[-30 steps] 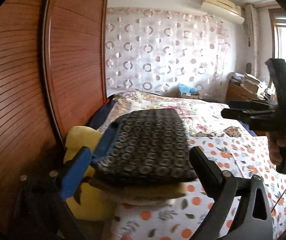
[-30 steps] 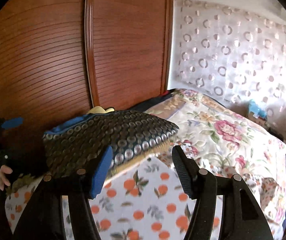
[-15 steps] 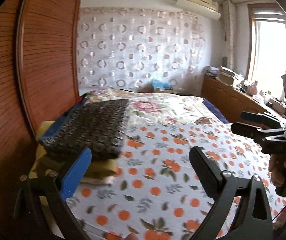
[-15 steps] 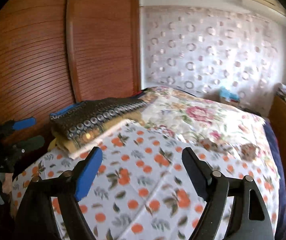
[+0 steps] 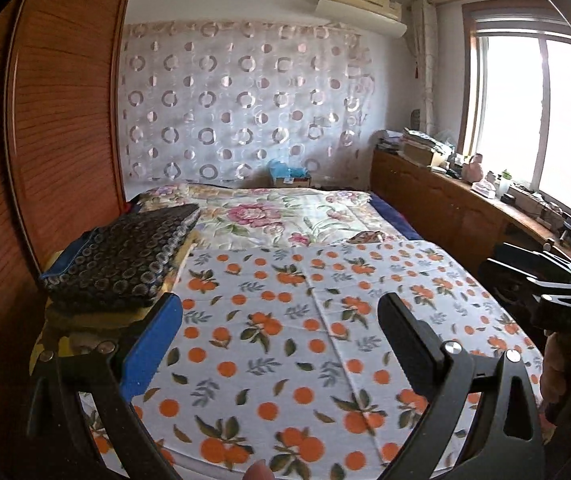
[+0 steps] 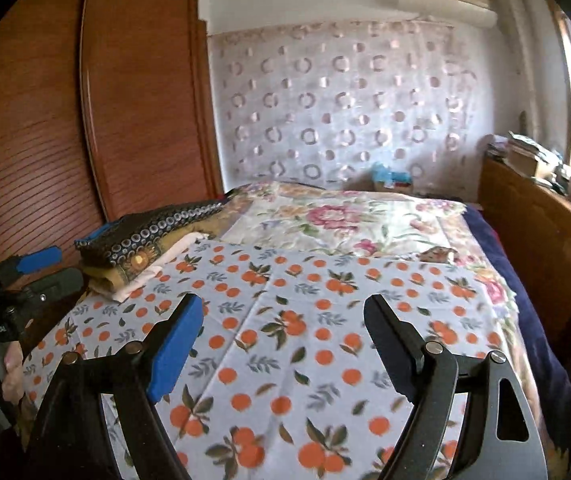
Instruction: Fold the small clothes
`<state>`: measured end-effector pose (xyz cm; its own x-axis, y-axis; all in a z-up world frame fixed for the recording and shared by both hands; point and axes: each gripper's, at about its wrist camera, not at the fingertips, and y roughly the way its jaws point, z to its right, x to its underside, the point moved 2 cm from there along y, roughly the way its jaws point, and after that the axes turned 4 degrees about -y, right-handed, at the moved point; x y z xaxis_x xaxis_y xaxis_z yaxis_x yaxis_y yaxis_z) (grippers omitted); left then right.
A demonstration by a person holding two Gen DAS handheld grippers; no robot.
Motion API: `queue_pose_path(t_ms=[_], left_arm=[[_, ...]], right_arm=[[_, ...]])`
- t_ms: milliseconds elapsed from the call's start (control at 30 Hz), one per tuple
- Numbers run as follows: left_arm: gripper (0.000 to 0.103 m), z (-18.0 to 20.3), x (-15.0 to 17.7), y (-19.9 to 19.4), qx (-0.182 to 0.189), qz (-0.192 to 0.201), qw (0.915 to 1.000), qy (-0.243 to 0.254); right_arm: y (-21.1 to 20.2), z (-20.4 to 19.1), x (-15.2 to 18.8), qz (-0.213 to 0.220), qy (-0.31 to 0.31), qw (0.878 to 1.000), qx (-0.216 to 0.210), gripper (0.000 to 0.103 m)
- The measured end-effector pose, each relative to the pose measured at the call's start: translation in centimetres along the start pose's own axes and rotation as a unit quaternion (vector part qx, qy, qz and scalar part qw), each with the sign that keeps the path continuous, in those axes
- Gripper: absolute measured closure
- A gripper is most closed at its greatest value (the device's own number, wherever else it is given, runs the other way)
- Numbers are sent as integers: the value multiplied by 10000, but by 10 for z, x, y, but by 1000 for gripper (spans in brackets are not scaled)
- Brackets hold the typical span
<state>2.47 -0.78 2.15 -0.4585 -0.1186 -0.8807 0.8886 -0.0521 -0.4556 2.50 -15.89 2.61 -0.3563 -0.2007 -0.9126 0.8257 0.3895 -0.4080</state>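
A stack of folded clothes sits at the bed's left edge, topped by a dark garment with ring pattern (image 5: 125, 256), with yellow and cream pieces under it; it also shows in the right wrist view (image 6: 153, 228). My left gripper (image 5: 281, 316) is open and empty, above the orange-print sheet (image 5: 285, 344), right of the stack. My right gripper (image 6: 283, 316) is open and empty over the same sheet (image 6: 285, 340). Each gripper shows at the edge of the other's view: the right gripper (image 5: 525, 276), the left gripper (image 6: 45, 268).
A wooden wardrobe (image 5: 57, 128) stands close along the bed's left side. A floral quilt (image 5: 277, 216) covers the far half of the bed. A wooden cabinet (image 5: 445, 208) with clutter runs under the window at right. A patterned curtain (image 5: 237, 108) hangs behind.
Both grippers have pulled back and swung right, away from the folded stack. The stack now sits farther off at left and more of the sheet shows.
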Motion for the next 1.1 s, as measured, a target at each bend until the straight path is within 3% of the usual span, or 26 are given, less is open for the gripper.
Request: queue_pose_path(t_ms=[533, 833, 1100], left_arm=[[5, 34, -48, -54, 63, 683, 9974, 226], [4, 36, -47, -60, -52, 700, 9973, 198], [5, 35, -43, -56, -90, 642, 9977, 192]], right_arm=[[-89, -45, -2, 791, 110, 9955, 514, 19], [-88, -60, 16, 862, 156, 9943, 606, 19], [-82, -40, 5, 805, 191, 9947, 608, 19]])
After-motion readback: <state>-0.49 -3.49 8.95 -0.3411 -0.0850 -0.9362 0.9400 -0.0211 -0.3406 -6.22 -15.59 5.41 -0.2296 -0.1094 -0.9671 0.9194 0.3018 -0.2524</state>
